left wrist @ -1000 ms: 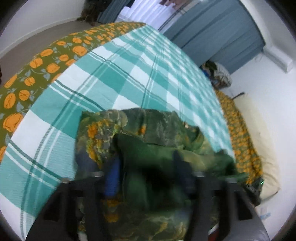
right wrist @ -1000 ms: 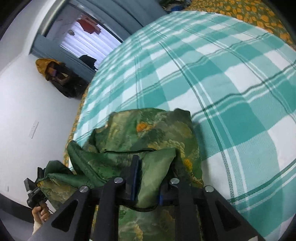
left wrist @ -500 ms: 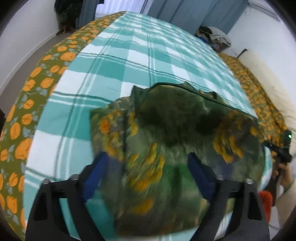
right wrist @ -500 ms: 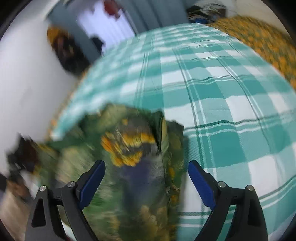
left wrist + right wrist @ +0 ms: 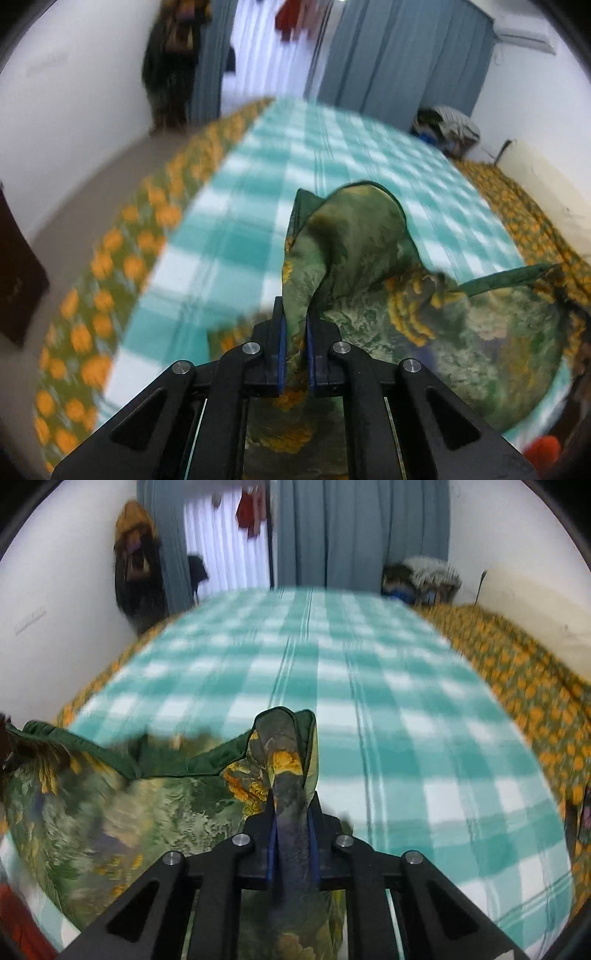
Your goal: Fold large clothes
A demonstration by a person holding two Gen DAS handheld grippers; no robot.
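Note:
A large green garment (image 5: 461, 332) with yellow-orange flower print hangs stretched between my two grippers above the near end of a bed. My left gripper (image 5: 295, 343) is shut on one bunched corner of it. My right gripper (image 5: 291, 834) is shut on the other corner, and the cloth (image 5: 110, 812) sags away to the left in the right wrist view. A dark green hem (image 5: 177, 764) runs along its top edge. Both views are motion-blurred.
The bed carries a teal and white checked sheet (image 5: 369, 701) over an orange-flowered cover (image 5: 122, 266). Grey curtains (image 5: 351, 535) and a window stand at the far end. A clothes pile (image 5: 424, 576) lies at the far right corner. A cream headboard or cushion (image 5: 546, 184) is at the right.
Both grippers were open half a second ago over the bunched garment; now each is shut on a corner and lifted, spreading the cloth between them.

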